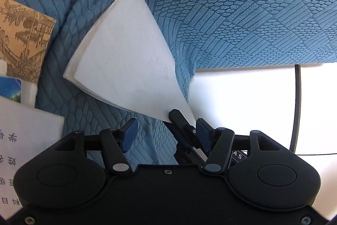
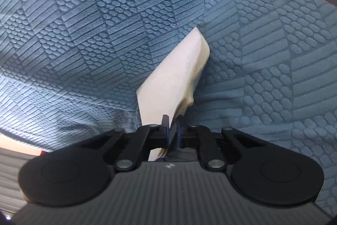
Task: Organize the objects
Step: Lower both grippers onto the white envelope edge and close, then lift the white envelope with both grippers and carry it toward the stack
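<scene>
A: Here, in the left wrist view, the left gripper (image 1: 166, 132) hovered with its jaws apart and nothing pressed between the blue pads, over a blue textured cloth (image 1: 242, 14). A white booklet (image 1: 126, 60) lay on that cloth, one corner reaching toward the camera, where the right gripper's black fingers (image 1: 179, 121) were on it.

B: And beside it?

A: At the left edge sat a tan illustrated book (image 1: 23, 39), a white sheet with printed characters (image 1: 25, 136) and a small blue-and-white card (image 1: 10, 88). A bare white surface (image 1: 242, 109) showed beyond the cloth's edge on the right.

B: Then the right wrist view?

A: There the right gripper (image 2: 172, 128) had its jaws drawn narrow, pinching the near corner of the white booklet (image 2: 174, 77). The booklet rose from the jaws at a slant, its pages fanned, against the same blue textured cloth (image 2: 84, 24).
</scene>
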`<state>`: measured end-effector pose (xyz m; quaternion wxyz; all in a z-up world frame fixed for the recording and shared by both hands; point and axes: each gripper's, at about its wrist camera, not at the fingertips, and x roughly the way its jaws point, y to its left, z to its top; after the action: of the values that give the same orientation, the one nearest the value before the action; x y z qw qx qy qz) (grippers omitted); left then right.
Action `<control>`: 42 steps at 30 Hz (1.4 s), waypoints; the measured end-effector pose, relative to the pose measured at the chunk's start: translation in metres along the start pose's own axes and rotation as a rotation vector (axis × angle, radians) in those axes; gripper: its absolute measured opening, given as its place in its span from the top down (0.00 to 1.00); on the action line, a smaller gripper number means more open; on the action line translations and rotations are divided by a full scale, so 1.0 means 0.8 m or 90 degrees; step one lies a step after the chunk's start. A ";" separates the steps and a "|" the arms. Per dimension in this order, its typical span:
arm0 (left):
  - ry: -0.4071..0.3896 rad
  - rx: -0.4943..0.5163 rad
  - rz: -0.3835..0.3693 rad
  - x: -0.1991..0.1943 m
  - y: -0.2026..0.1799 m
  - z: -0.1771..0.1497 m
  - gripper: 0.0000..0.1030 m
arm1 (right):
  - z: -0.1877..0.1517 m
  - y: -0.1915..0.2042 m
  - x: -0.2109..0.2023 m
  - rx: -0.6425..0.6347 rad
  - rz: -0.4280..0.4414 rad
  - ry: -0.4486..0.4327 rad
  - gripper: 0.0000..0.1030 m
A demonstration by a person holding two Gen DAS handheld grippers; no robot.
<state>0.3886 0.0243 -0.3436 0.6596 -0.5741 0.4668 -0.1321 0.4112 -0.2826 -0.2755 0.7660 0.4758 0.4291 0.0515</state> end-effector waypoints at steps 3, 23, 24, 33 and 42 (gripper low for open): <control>-0.004 -0.007 -0.004 0.002 0.001 0.001 0.40 | -0.002 0.003 -0.006 0.000 0.016 -0.003 0.93; -0.030 -0.107 -0.073 0.009 0.021 -0.006 0.62 | -0.064 0.030 -0.058 0.007 0.040 -0.065 0.95; -0.033 -0.110 -0.072 0.008 0.022 -0.006 0.72 | -0.066 0.028 -0.061 0.016 0.047 -0.067 0.95; -0.054 -0.079 -0.025 0.007 0.017 -0.013 0.95 | -0.063 0.003 -0.061 0.051 0.068 -0.046 0.87; -0.058 -0.039 -0.032 -0.003 -0.001 -0.008 0.99 | -0.053 -0.036 -0.060 0.144 0.073 -0.040 0.36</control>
<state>0.3827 0.0217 -0.3409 0.6589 -0.6110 0.4253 -0.1081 0.3418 -0.2924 -0.2764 0.7164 0.5841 0.3802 0.0314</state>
